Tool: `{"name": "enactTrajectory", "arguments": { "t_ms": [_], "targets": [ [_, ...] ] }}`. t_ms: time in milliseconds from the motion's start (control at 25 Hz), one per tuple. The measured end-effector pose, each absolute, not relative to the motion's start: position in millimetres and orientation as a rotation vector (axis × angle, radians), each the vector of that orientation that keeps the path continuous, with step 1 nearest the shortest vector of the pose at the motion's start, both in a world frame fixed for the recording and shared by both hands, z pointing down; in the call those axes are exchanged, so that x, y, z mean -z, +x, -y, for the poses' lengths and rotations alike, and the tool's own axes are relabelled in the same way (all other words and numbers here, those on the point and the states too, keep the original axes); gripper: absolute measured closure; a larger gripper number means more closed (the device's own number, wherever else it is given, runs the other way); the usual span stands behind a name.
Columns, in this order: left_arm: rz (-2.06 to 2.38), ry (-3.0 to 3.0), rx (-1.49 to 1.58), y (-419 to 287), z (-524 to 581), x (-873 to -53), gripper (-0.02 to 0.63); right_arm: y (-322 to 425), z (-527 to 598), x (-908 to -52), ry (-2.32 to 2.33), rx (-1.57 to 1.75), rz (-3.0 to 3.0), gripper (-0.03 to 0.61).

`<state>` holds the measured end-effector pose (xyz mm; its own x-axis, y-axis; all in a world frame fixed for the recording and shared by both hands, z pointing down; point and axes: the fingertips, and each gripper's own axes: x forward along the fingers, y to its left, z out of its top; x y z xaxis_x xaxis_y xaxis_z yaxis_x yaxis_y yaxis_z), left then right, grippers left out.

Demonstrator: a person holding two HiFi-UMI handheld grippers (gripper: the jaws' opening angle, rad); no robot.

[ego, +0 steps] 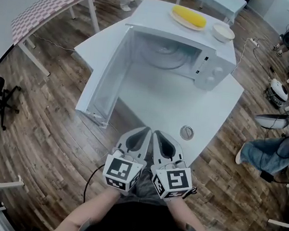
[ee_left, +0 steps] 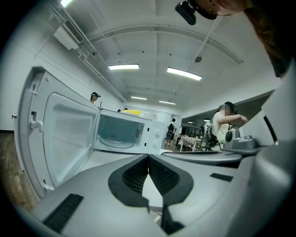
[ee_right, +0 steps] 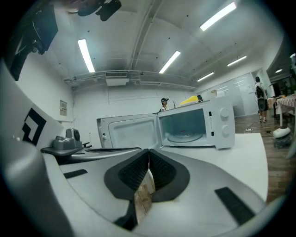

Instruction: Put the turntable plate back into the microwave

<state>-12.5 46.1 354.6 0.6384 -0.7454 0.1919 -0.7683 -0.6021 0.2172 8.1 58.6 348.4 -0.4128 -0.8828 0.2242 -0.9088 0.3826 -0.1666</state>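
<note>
The white microwave (ego: 212,63) stands on the white table (ego: 152,95) with its door (ego: 105,77) swung wide open to the left. Inside the cavity lies the clear glass turntable plate (ego: 167,58), also visible as a pale disc on the oven floor (ee_left: 116,140) (ee_right: 187,135). Both grippers hover side by side at the table's near edge, well short of the oven. My left gripper (ego: 143,132) is shut and holds nothing; my right gripper (ego: 158,134) is shut and empty too.
On top of the microwave sit a plate with a yellow item (ego: 188,17) and a white bowl (ego: 223,32). A small round metal fitting (ego: 186,132) is set in the table near the front right. A checkered table (ego: 45,8) stands far left; seated people at right.
</note>
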Motion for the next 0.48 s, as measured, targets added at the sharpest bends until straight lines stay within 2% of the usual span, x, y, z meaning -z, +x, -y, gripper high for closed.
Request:
{"name": "enactTrajectory", "arguments": {
  "t_ms": [480],
  "targets": [
    [1.198, 2.587, -0.133, -8, -76, -358, 0.6, 16, -86, -349, 1.686, -0.416, 2.517, 0.557]
  ]
}}
